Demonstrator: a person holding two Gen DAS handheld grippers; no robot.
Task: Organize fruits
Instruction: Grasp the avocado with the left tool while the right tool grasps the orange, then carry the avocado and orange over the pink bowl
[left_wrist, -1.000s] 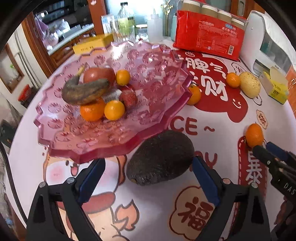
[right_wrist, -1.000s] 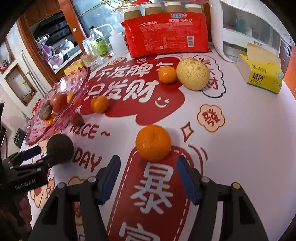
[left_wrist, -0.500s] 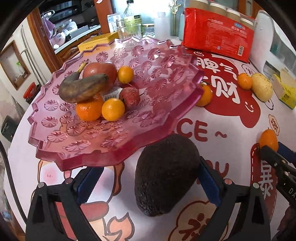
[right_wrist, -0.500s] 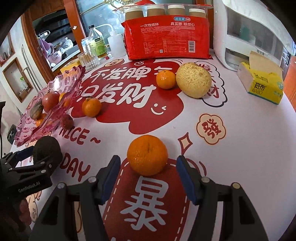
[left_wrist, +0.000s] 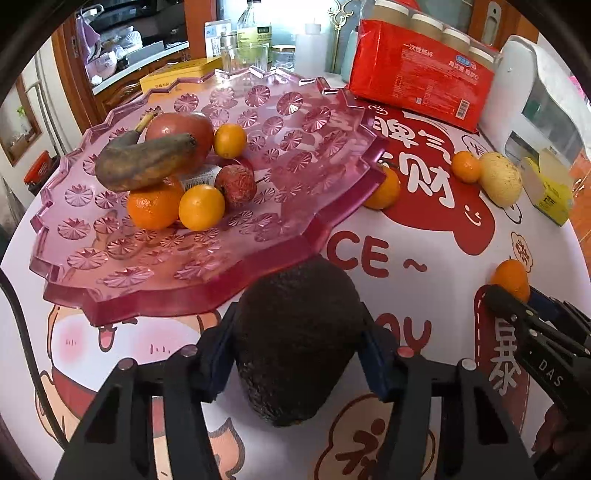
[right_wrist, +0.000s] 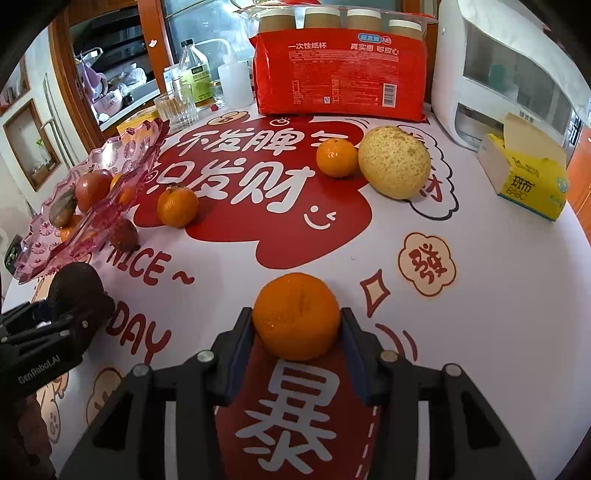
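My left gripper (left_wrist: 295, 332) is shut on a dark avocado (left_wrist: 299, 339) just in front of the pink fruit tray (left_wrist: 184, 266). The tray holds a brown banana (left_wrist: 144, 162), a red apple (left_wrist: 181, 127), several oranges and a red passion fruit (left_wrist: 236, 184). My right gripper (right_wrist: 295, 325) is shut on an orange (right_wrist: 295, 315) resting on the tablecloth. Two more oranges (right_wrist: 177, 205) (right_wrist: 337, 157) and a yellow melon (right_wrist: 394, 167) lie loose on the table.
A red pack of paper cups (right_wrist: 341, 72), bottles (right_wrist: 194, 75), a glass (right_wrist: 175, 109), a white appliance (right_wrist: 506, 74) and a yellow tissue box (right_wrist: 528, 177) stand along the back and right of the table.
Both grippers moved forward and closed: the left one onto the avocado, the right one onto the orange.
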